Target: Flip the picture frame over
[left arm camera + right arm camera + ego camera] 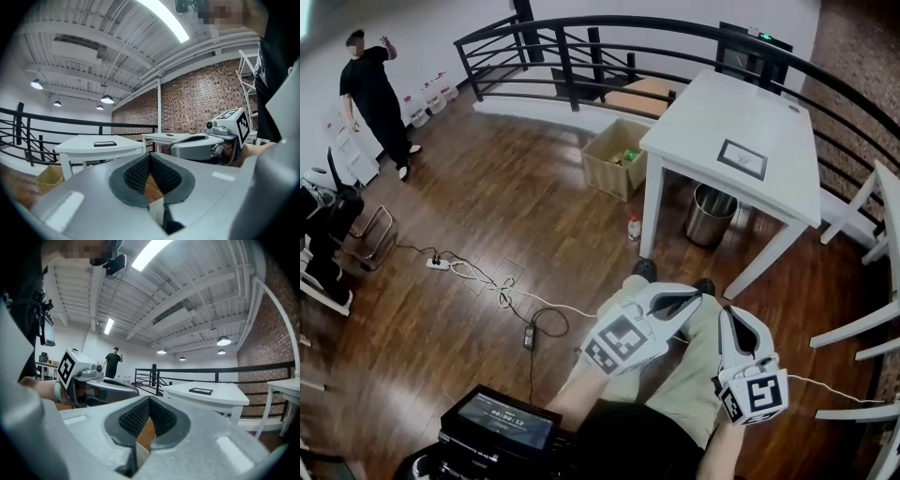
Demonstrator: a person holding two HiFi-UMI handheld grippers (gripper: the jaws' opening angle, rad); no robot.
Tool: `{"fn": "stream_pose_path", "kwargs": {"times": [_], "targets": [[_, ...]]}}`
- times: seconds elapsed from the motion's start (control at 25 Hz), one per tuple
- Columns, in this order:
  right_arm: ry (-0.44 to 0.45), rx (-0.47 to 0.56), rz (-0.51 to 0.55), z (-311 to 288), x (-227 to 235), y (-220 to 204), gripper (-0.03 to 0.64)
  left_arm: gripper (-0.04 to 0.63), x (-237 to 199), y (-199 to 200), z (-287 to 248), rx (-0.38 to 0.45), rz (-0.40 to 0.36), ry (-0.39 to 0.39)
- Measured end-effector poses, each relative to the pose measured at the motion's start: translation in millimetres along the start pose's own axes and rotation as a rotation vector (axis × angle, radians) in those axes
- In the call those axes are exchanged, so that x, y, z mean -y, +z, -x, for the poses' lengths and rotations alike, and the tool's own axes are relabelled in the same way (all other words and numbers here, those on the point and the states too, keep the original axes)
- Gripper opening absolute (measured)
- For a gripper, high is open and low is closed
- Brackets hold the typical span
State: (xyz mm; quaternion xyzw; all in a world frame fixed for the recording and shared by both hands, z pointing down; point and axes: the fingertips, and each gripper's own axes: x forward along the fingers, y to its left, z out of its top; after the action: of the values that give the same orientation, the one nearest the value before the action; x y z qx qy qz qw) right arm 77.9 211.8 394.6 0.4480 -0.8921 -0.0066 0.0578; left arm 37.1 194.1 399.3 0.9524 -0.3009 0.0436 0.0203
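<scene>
While they point level, left tongs (686, 302) and right tongs (731, 317) sit closed.

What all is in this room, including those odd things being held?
table: one, white, right of centre
picture frame: one, dark-edged, flat on the table
cardboard box: one, brown, open, floor left of the table
bin: one, metal, under the table
bottle: one, pale with red, floor by a table leg
railing: one, black, curving behind the table
chair frames: white, count unclear, right edge
power strip: one, white, with cables, floor at left
bystander: one, in black, far left
screen: one, black, bottom edge
left tool: one, grey-white, shut, empty, low in front of the wearer
right tool: one, grey-white, shut, empty, beside it
</scene>
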Motion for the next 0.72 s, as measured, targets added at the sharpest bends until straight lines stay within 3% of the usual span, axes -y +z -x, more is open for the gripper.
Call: {"fn": "stream_pose_path", "kwargs": {"times": [0.72], "targets": [[-0.002, 0.006, 0.060, -1.0, -3.8, 4.5, -0.008, 0.015, 4.1, 8.0, -2.3, 0.004, -0.032, -0.005]]}}
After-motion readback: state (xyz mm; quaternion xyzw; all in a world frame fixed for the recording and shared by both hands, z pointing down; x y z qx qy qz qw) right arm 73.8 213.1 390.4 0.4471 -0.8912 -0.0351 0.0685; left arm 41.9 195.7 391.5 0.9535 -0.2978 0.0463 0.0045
